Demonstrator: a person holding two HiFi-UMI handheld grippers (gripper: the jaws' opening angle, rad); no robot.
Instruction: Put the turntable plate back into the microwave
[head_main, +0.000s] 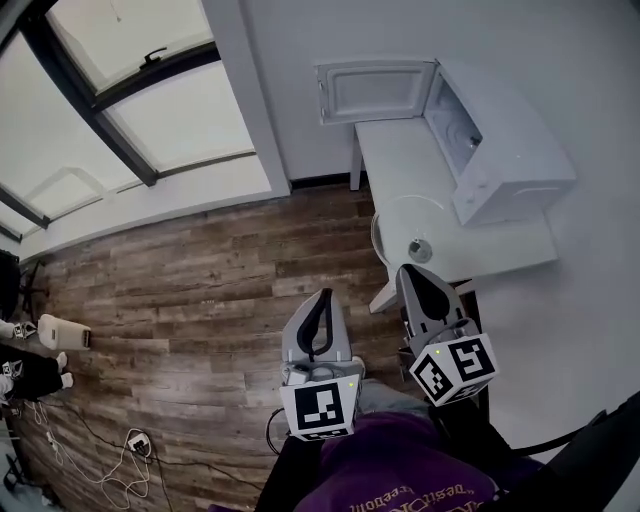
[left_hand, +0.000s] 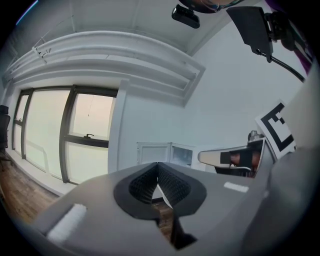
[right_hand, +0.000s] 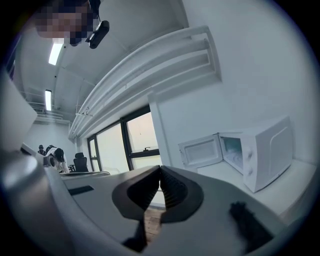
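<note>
Jaws of left hand-held gripper (left_hand: 158, 164) and right hand-held gripper (right_hand: 160, 168) meet, empty.

Holds left tongs (head_main: 321, 297) and right tongs (head_main: 411, 272) side by side, near level, both jaws pressed together, empty.

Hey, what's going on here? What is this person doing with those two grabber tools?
A person holds a two-jaw tool in each hand, facing a white table with a microwave whose door hangs open. The glass turntable plate lies on the table in front of the microwave, not yet inside. The left gripper and right gripper are both shut and empty, so nothing has been picked up.
</note>
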